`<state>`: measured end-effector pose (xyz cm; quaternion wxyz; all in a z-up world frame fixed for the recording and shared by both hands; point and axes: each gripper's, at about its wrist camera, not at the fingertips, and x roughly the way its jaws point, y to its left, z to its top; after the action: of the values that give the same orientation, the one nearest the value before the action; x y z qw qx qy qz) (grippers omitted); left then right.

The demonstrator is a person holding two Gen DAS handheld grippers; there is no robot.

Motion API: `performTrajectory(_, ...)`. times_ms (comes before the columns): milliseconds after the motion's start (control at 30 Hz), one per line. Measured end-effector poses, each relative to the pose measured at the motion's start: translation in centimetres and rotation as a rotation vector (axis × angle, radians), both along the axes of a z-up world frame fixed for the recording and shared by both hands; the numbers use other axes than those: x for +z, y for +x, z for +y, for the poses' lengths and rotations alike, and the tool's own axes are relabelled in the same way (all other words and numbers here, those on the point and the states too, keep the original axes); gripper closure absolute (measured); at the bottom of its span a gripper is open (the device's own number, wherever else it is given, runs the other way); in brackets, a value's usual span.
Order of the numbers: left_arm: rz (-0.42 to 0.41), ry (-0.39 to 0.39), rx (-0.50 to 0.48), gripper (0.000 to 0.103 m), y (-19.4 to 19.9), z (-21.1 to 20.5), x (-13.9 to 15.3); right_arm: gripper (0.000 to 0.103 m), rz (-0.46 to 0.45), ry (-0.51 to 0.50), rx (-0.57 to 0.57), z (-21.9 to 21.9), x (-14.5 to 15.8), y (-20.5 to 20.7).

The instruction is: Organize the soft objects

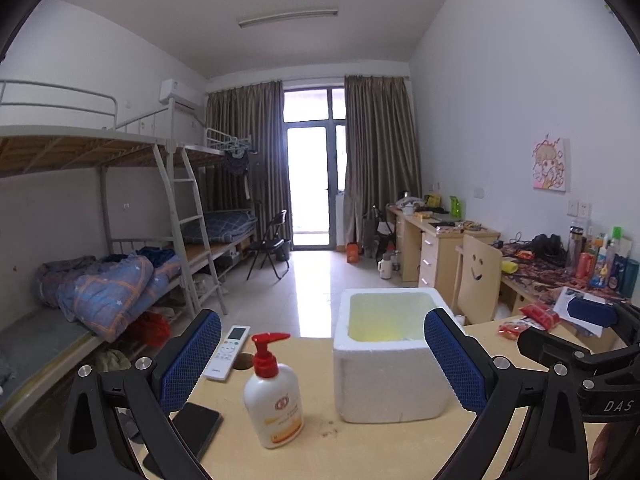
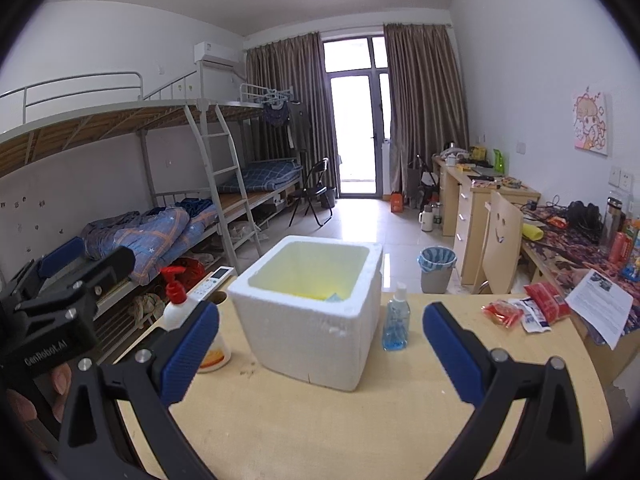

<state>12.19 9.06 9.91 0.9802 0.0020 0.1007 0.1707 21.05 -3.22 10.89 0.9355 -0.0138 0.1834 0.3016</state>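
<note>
A white foam box (image 1: 390, 354) stands open on the wooden table (image 2: 320, 420); it also shows in the right wrist view (image 2: 312, 312), with something yellow low inside. Soft red and white snack packets (image 2: 528, 312) lie at the table's right; they also show in the left wrist view (image 1: 528, 320). My left gripper (image 1: 322, 364) is open and empty, its fingers either side of a pump bottle (image 1: 274, 396) and the box. My right gripper (image 2: 320, 352) is open and empty, facing the box.
A remote (image 1: 226, 354) and a dark phone (image 1: 192, 432) lie at the table's left. A blue spray bottle (image 2: 396, 322) stands right of the box. Bunk beds (image 2: 140, 184) line the left wall, desks (image 2: 492, 208) the right, with a bin (image 2: 436, 270) beyond the table.
</note>
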Motion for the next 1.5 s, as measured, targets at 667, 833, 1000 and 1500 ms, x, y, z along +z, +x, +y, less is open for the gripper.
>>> performTrajectory(667,-0.093,0.023,-0.117,0.001,-9.2,-2.5,-0.9,0.0,-0.167,0.057,-0.007,-3.9,-1.0,-10.0)
performTrajectory(833,-0.093,-0.01,-0.142,0.001,-10.2,-2.4,-2.2,0.0,-0.163,0.067,-0.002,-4.4,-2.5,-11.0)
performTrajectory(1000,-0.111,-0.007,-0.164,0.001,-11.0,-2.6,-3.8,0.0,-0.178,0.057,-0.02,-4.2,-4.0,-11.8)
performTrajectory(1500,-0.069,0.02,-0.178,0.001,-10.7,-3.0,-9.3,0.0,-0.158,0.085,-0.033,-5.0,-9.3,-12.3)
